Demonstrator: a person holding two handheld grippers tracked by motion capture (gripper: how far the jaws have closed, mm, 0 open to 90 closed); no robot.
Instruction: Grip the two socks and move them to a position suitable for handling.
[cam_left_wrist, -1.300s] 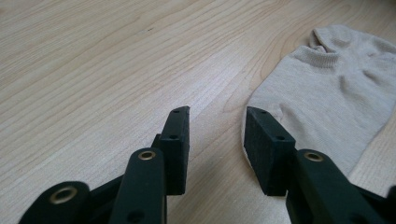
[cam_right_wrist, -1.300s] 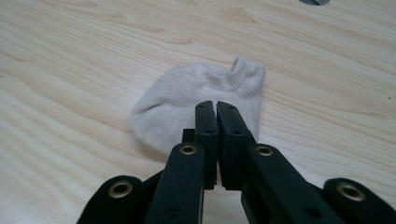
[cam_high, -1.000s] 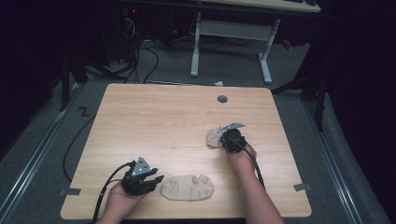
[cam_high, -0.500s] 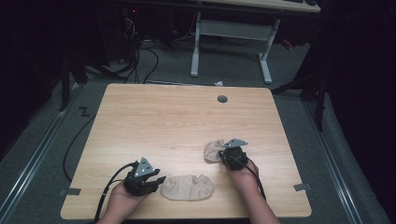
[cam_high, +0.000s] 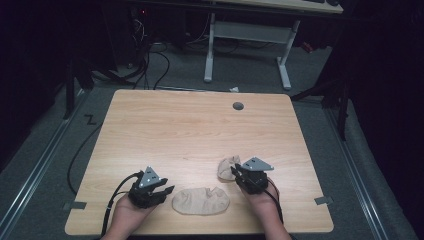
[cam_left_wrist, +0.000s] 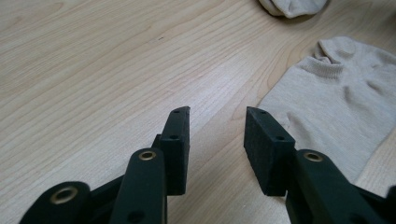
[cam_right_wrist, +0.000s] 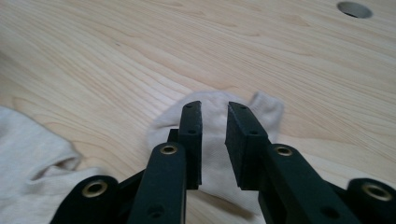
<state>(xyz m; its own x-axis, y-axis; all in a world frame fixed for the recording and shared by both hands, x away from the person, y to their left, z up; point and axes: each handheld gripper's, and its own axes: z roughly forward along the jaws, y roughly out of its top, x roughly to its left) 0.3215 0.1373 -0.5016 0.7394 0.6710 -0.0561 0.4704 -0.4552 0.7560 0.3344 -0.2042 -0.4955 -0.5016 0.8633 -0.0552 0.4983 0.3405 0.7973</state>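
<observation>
High view: on the pale wooden table (cam_high: 190, 135), the left gripper (cam_high: 161, 191) rests beside a flat beige ankle sock (cam_high: 201, 201); the right gripper (cam_high: 239, 173) touches a crumpled beige sock (cam_high: 227, 167). Left gripper view: jaws apart, empty. Right gripper view: jaws slightly parted over the crumpled sock, likely positioning it beside its mate.

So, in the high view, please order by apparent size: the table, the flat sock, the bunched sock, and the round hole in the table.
1. table
2. flat sock
3. bunched sock, partly hidden by the right gripper, so its full size is unsure
4. round hole
</observation>
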